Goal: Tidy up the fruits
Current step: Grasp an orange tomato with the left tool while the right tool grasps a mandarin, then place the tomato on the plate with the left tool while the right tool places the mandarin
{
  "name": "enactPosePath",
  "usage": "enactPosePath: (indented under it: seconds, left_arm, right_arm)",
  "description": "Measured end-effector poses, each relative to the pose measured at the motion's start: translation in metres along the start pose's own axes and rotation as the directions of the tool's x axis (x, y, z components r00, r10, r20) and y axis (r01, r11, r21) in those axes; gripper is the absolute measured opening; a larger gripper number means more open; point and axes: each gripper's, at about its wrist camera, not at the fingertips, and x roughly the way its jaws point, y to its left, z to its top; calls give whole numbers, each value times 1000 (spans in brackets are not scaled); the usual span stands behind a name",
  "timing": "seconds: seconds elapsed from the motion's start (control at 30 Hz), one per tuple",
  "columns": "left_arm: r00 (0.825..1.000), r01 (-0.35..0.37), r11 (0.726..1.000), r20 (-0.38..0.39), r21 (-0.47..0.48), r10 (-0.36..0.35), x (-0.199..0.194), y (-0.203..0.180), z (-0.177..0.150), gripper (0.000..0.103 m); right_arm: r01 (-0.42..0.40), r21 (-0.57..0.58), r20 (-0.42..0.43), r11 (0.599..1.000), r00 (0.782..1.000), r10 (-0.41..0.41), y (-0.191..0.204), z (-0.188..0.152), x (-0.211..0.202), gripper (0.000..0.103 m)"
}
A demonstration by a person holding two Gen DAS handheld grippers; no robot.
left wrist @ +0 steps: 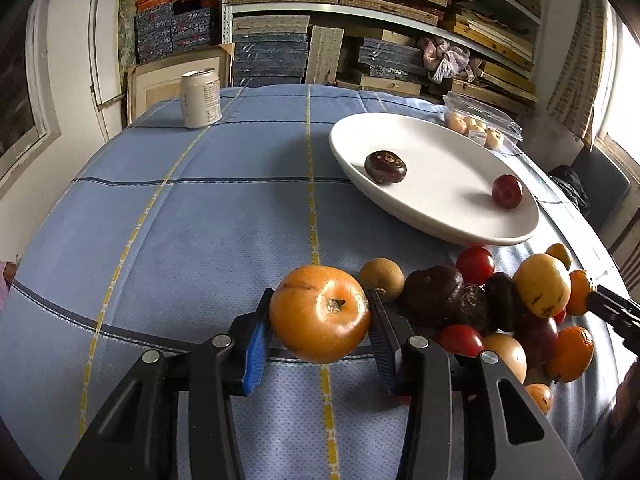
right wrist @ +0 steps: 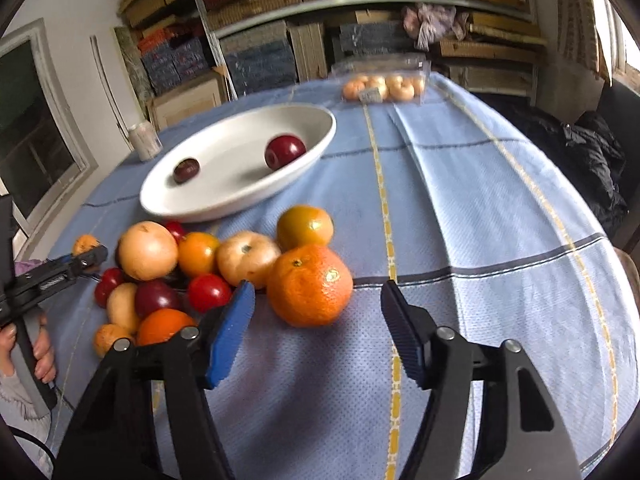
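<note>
In the left wrist view my left gripper (left wrist: 320, 296) is shut on a large orange persimmon (left wrist: 320, 314), a blue pad pressed on each side. A heap of mixed fruit (left wrist: 480, 308) lies just right of it on the blue cloth. A white plate (left wrist: 432, 220) behind holds a dark fruit (left wrist: 385, 166) and a red fruit (left wrist: 507, 191). In the right wrist view my right gripper (right wrist: 317, 292) stands open around a mandarin (right wrist: 310, 285) at the heap's right edge, with a gap at each pad. The plate (right wrist: 240, 208) is behind the heap (right wrist: 168, 276).
A pale can (left wrist: 200, 98) stands at the far left of the table. A clear plastic box of small pale fruit (right wrist: 384, 84) sits at the far edge. A person's hand (right wrist: 40, 352) holds the left gripper's handle. Shelves of boxes fill the back wall.
</note>
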Motion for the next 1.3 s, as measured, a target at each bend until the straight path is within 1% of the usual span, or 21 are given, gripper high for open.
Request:
enactPosePath:
  seconds: [0.13,0.2,0.33,0.47,0.57,0.63,0.7,0.77,0.9,0.97,1.07,1.17,1.23,1.3]
  left_arm:
    - [1000,7,1000,-6,-5,-7,1,1,0,45]
    - [1000,8,1000,-8,-3,-8,2,0,0,45]
    - [1000,12,1000,-8,2,-12,2,-2,-1,45]
    - [1000,17,1000,-2,6,-17,0,-3,-1,45]
    - [998,59,997,8,-41,-59,-5,-2,8,45]
    - [997,76,996,10,-42,-76,-6,-7,17,45]
    - [997,73,997,28,-13,-73,-9,-20,32,45]
    - [995,86,996,39,21,-86,-7,-39,47,45]
    - [995,89,993,36,72,-92,14,-71,63,45]
    - [995,91,992,20,84,-93,29,-81,68,45]
    - [997,83,992,1,93,-83,48,-84,71,45]
    - [997,79,993,-15,84,-78,63,-80,74,45]
    - [996,82,994,-28,78,-80,69,-77,73,45]
    - [998,70,994,-15,84,-69,71,-76,73,45]
  right_arm:
    - [6,-9,-14,1000,1000,-6,1,5,9,57]
    - [-17,-8,-31,1000,999,17,0,7,13,48]
    - [-44,-10,-32,999,999,43,2,6,13,47]
    - [-55,-6,20,998,998,55,0,6,1,47]
    - [-61,14,89,998,994,59,-2,14,-15,47]
    - [-84,23,129,996,988,80,0,33,-27,46]
    - [-91,15,160,996,983,88,8,53,-31,46]
    - [-106,-4,176,994,979,105,21,73,-28,47]
    - [-130,-41,154,991,979,134,48,93,0,46]
    - [-114,-66,133,991,984,122,57,95,16,46]
    - [-91,-93,105,991,989,101,62,98,32,46]
    - [-73,-103,96,992,992,83,62,100,44,47]
    - [-75,-104,87,992,993,84,62,100,51,47]
    - [-84,-100,78,991,993,92,61,98,55,48]
